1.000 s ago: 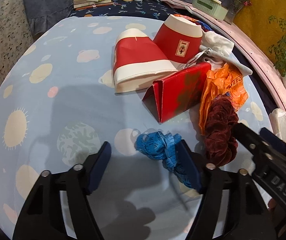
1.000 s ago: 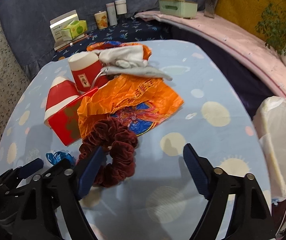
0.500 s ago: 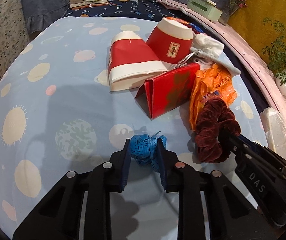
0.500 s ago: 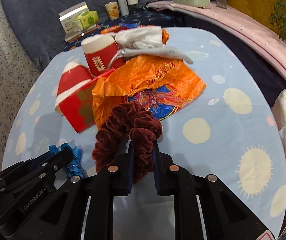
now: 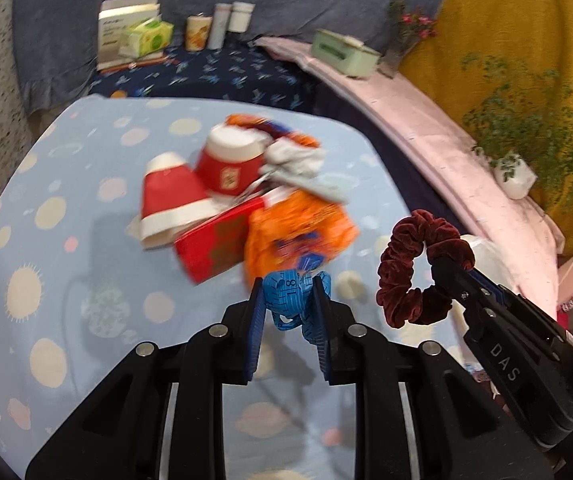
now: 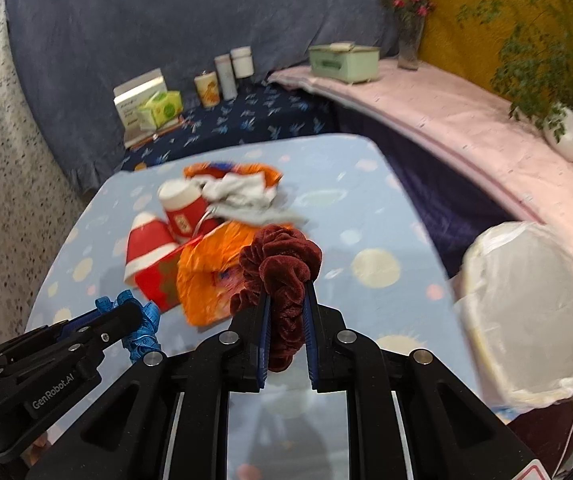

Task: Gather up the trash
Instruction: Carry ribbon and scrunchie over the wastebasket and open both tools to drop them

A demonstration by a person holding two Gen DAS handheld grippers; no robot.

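Left wrist view: our left gripper [image 5: 288, 294] is clenched on a crumpled blue measuring tape [image 5: 291, 295], held up off the table [image 5: 46, 280]. Our right gripper [image 5: 448, 266] comes in from the right edge, pinching a dark red scrunchie [image 5: 402, 272] that hangs as a loop, also in the air. Still lying on the table – a flattened red cup [image 5: 170, 204], an upright-looking red cup [image 5: 228, 166], a red box [image 5: 216, 242], an orange plastic bag [image 5: 298, 228] and a grey cloth [image 5: 300, 168], all bunched and touching. This view is motion-blurred, so print on the cups and bag is unreadable.

Right wrist view: right gripper [image 6: 286, 312] closed on the scrunchie [image 6: 280, 264], which bulges above the fingers. Left gripper [image 6: 126, 316] low left with the tape [image 6: 142, 330] in its grip. A white-lined bin [image 6: 526, 320] sits at the table's right side, mouth toward us, partly cut off by the frame edge.

We judge the step as carrying – two items picked, neither dropped yet. Next move likely calls for swinging both grippers over the bin mouth and releasing; the tape's loose tail could snag. What's inside the bin we can't make out, and its base is hidden.
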